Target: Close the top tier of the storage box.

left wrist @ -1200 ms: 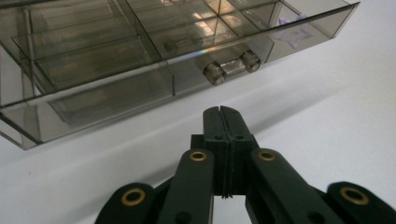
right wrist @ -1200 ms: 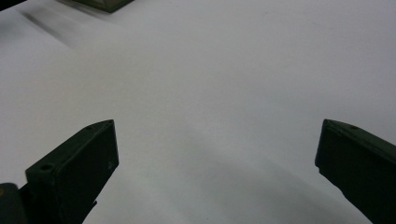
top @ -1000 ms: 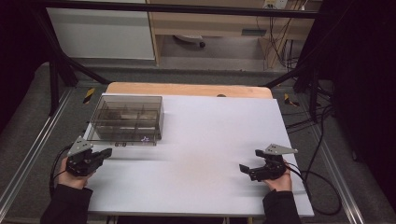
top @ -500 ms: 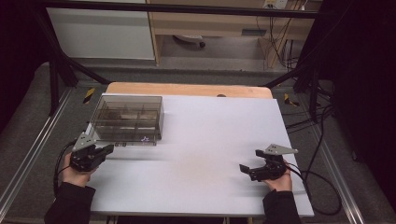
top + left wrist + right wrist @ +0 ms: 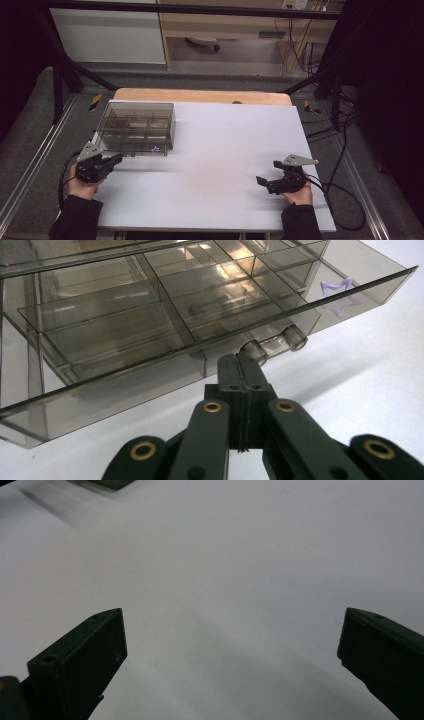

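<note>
Your left gripper (image 5: pixel 239 365) is closed with nothing between its jaws, tips just beside the box (image 5: pixel 136 128) handle (image 5: pixel 272 343); contact is unclear. Your right gripper (image 5: pixel 232 665) gapes over bare table (image 5: pixel 230 145), box far-left.

Smoked compartment box (image 5: pixel 150 320) cut off by top and left edges in left gripper view; contents unclear through tinted walls. Box handle (image 5: pixel 272 342) partly hidden behind closed jaws; contact cannot be told. Right gripper view: box corner (image 5: pixel 102 483) clipped at top edge, jaws cut by bottom edge.
</note>
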Demonstrator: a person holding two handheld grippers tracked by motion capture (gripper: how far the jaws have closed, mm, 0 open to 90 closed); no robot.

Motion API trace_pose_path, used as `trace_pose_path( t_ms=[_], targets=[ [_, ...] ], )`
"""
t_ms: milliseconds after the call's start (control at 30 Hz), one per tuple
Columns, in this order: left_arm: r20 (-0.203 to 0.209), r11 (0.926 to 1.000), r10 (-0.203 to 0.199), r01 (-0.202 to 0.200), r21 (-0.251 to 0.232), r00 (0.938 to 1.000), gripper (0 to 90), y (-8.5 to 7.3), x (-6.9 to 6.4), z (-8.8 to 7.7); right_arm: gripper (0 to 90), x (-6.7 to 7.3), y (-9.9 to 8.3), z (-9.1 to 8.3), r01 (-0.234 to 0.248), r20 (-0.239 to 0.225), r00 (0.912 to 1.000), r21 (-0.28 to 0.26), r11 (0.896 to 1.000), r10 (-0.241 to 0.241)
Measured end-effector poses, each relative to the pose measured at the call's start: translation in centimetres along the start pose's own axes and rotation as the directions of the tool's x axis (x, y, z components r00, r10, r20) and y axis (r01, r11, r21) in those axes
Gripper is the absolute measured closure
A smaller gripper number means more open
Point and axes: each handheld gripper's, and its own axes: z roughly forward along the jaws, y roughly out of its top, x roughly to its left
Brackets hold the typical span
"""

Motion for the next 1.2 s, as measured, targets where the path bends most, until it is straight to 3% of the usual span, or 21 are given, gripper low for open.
trace_pose_path(
  t_ms=[1200],
  targets=[
    [-0.023,0.9997,0.008,-0.008,-0.022,0.9997,89.5,0.36,-0.03,0.82,0.1,-0.03,-0.02,0.04,0.001,0.0,1.0,0.005,1.0,-0.001]
  ],
)
